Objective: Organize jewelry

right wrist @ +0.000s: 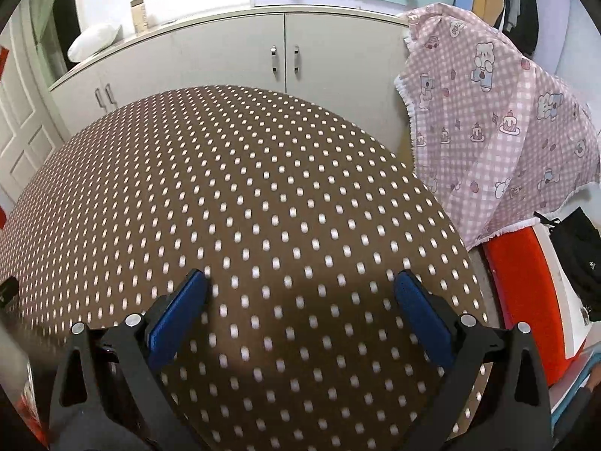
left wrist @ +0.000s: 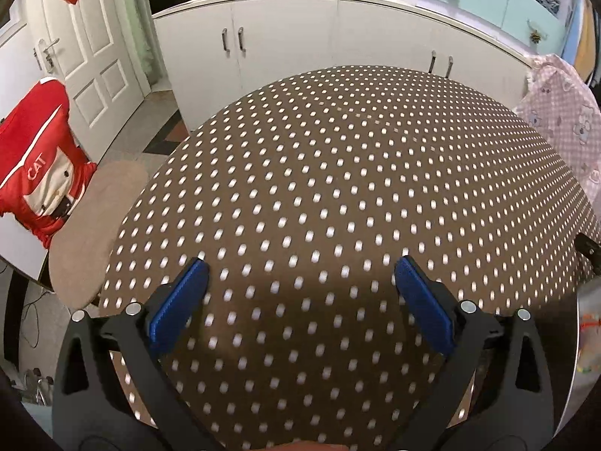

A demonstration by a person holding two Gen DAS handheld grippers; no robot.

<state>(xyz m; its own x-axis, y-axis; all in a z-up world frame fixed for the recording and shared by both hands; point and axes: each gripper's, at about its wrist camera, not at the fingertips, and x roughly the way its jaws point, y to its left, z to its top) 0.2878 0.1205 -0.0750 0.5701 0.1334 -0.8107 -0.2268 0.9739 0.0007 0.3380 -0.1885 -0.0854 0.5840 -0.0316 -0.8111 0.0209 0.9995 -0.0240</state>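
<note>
My left gripper (left wrist: 300, 267) hangs open over a table covered in a brown cloth with white dots (left wrist: 338, 173), its blue pads (left wrist: 180, 300) wide apart and nothing between them. My right gripper (right wrist: 300, 278) is open too, above the same dotted cloth (right wrist: 225, 188), also holding nothing. No jewelry shows in either view. A blurred pale container edge (left wrist: 586, 338) with something colourful inside sits at the far right of the left wrist view; what it holds is unclear. A similar blurred edge (right wrist: 15, 357) shows at the right wrist view's far left.
White cabinets (left wrist: 285, 37) run behind the table. A round beige stool (left wrist: 94, 233) and a red cushion (left wrist: 33, 161) stand to the left. A pink checked cloth (right wrist: 499, 127) drapes at the right, over a red and white object (right wrist: 526, 293). A black bag (right wrist: 578, 259) lies beyond.
</note>
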